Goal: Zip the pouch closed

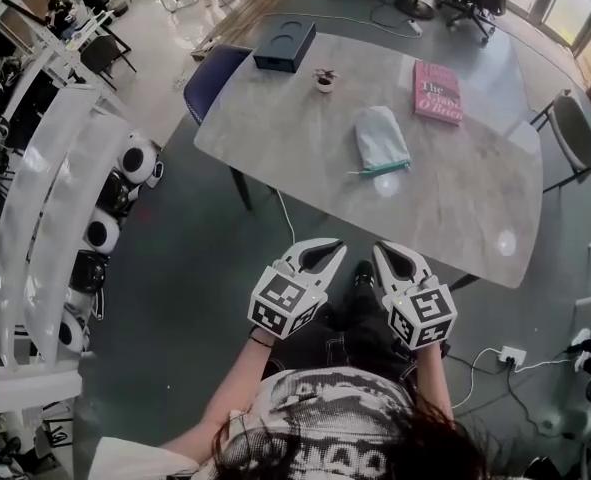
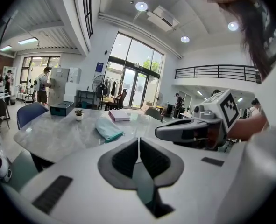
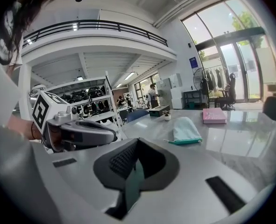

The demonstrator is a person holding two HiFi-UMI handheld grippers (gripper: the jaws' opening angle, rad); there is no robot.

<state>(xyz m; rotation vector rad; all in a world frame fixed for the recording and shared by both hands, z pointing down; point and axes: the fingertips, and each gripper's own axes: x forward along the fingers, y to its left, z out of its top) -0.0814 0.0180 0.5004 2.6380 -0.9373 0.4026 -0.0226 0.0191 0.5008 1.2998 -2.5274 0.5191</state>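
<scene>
The pouch [image 1: 380, 138] is pale teal with a green zipper edge at its near end. It lies flat on the grey table [image 1: 475, 203], and shows ahead in the left gripper view [image 2: 107, 129] and the right gripper view [image 3: 185, 129]. Both grippers hang side by side in front of the person's body, short of the table's near edge and well away from the pouch. My left gripper [image 1: 333, 251] [image 2: 138, 141] is shut with nothing between its pads. My right gripper [image 1: 385, 253] [image 3: 137, 143] also looks shut and empty.
A pink book [image 1: 437, 91], a small potted plant [image 1: 324, 79] and a dark box [image 1: 285, 45] sit on the far half of the table. A blue chair [image 1: 213, 78] stands at its left, a grey chair [image 1: 575, 133] at its right. White racks [image 1: 55, 198] line the left.
</scene>
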